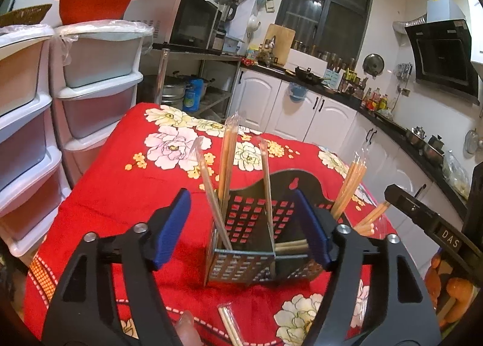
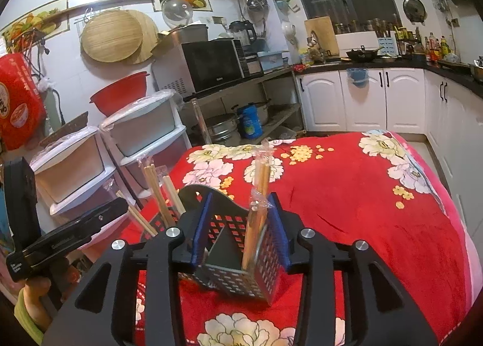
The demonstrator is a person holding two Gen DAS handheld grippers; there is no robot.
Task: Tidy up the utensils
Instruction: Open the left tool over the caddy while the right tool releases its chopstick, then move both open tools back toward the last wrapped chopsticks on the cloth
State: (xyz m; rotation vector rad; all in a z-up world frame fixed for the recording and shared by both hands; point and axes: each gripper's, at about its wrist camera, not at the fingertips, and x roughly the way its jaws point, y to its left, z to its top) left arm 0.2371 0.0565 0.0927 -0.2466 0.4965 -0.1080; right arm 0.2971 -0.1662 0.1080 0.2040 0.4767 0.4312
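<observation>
Window (image 1: 324,4): we see it dark, above the white cabinets (image 1: 305,110).
Microwave (image 2: 211,66): left of the window, on a metal shelf.
Drawers (image 1: 90,74): further left of it.

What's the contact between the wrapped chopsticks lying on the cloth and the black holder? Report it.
Apart. The left wrist view shows red cloth between the lying chopsticks and the holder.

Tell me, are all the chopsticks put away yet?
Nearly. Several wrapped chopsticks already stand in the black perforated holder on the red floral cloth. Nothing is in hand: the left gripper and right gripper are both open around the holder. One wrapped pair still lies on the cloth.
</observation>
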